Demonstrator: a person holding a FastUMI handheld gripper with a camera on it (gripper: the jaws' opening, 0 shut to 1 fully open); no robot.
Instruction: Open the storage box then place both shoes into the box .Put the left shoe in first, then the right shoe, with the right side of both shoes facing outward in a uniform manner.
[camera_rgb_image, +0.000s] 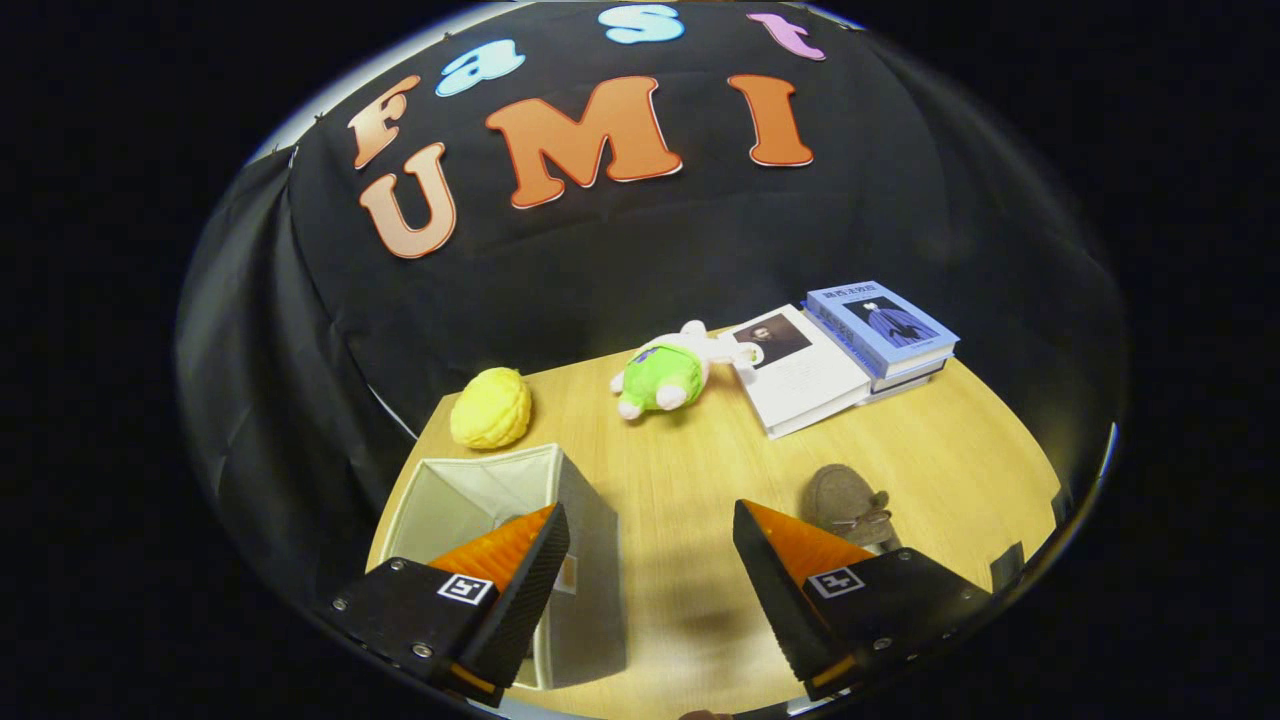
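A pale fabric storage box (470, 495) stands on the wooden table (700, 470), its top open toward me, partly behind my left finger. A grey-brown shoe (845, 500) lies on the table just beyond my right finger, with a small bow on it. My gripper (650, 535) hangs above the table with its fingers wide apart and bare wood between them. The box's inside looks pale; I cannot tell whether a shoe lies in it.
A yellow plush lump (491, 407) sits behind the box. A green and white soft toy (665, 372) lies mid-table. At the back right is a white book (800, 372) next to a stack of blue books (882, 335).
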